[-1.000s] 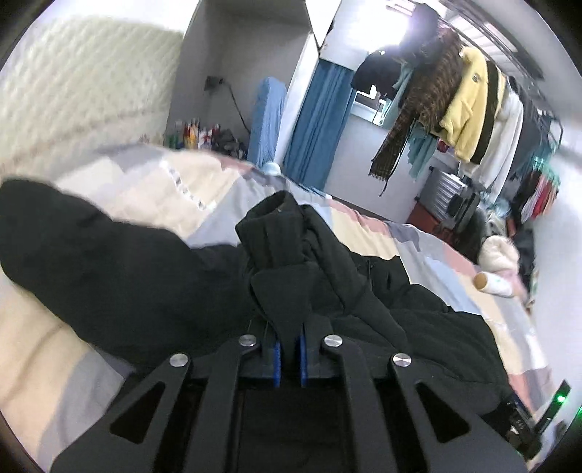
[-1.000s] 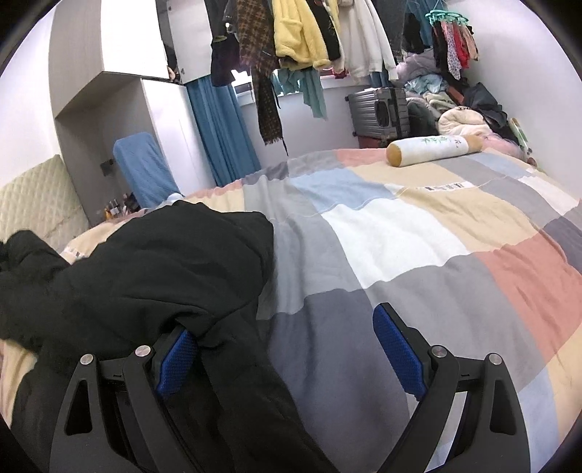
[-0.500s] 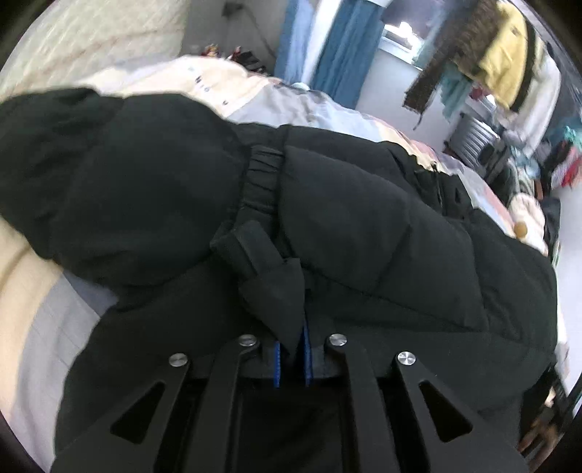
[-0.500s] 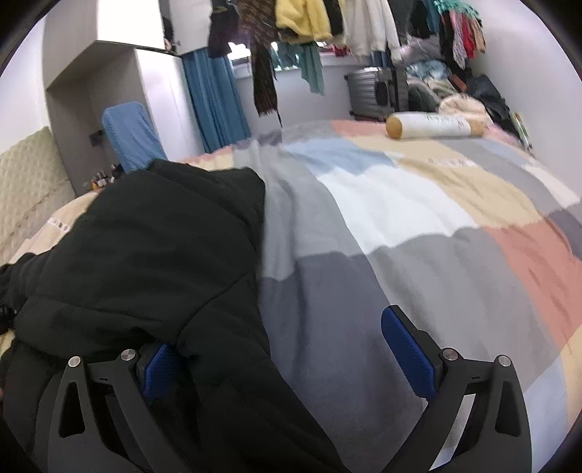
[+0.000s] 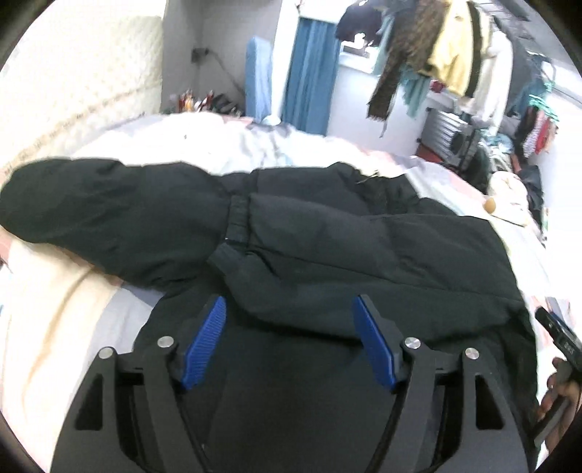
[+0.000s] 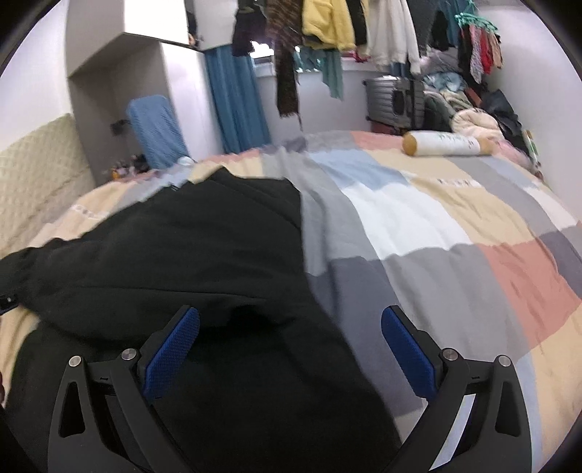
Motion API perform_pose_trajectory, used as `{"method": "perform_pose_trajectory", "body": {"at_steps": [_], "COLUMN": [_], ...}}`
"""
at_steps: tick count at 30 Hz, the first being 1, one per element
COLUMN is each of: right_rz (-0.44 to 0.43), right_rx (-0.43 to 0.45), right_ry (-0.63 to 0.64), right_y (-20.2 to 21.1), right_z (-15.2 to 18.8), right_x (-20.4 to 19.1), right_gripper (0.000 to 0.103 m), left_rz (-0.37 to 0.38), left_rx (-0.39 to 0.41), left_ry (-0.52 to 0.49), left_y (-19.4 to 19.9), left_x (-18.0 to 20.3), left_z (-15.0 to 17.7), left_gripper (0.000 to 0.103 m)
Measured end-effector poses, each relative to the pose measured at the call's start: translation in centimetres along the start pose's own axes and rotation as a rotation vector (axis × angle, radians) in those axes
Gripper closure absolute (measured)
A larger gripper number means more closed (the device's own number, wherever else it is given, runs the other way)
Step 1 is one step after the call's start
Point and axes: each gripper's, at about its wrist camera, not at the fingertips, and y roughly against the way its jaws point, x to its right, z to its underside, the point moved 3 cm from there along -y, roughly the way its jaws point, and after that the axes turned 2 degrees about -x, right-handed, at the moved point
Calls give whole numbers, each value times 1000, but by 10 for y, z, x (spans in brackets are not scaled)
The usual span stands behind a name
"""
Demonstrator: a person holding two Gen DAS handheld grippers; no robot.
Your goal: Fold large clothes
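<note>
A large black padded jacket (image 5: 327, 236) lies on the patchwork bedspread (image 6: 418, 225). One sleeve with an elastic cuff (image 5: 236, 214) is folded across its body, and a puffy part stretches to the left. My left gripper (image 5: 289, 331) is open just above the jacket's near edge, holding nothing. In the right wrist view the jacket (image 6: 189, 254) fills the left half. My right gripper (image 6: 291, 338) is open over its right edge, with its left finger over the fabric and its right finger over bare bedspread.
A white bolster pillow (image 6: 447, 143) lies at the bed's far right. Hanging clothes (image 6: 327, 25) and a grey suitcase (image 6: 396, 100) stand beyond the bed. A padded headboard (image 5: 80, 80) is at left. A hand holding the other gripper (image 5: 560, 364) shows at the right edge.
My left gripper was shut on a fold of the jacket and has let it go; its jaws now stand wide open. The sleeve now lies flat across the jacket. My right gripper stayed open.
</note>
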Motion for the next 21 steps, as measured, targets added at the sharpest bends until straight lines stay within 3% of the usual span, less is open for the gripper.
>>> {"method": "perform_pose_trajectory", "body": {"at_steps": [3, 9, 15, 21], "right_rz": [-30, -90, -146, -157], "right_rx": [34, 80, 120, 90], "right_ry": [35, 88, 101, 140], "right_y": [29, 90, 138, 157], "right_z": [-2, 7, 32, 71], "right_x": [-18, -54, -76, -90], "right_gripper": [2, 1, 0, 0], "left_rz": [6, 53, 80, 89], "left_rx": [54, 107, 110, 151], "left_ry": [-36, -6, 23, 56], "left_y": [42, 95, 121, 142], "left_x": [13, 14, 1, -19], "left_z": [6, 25, 50, 61], "left_gripper": [24, 20, 11, 0]}}
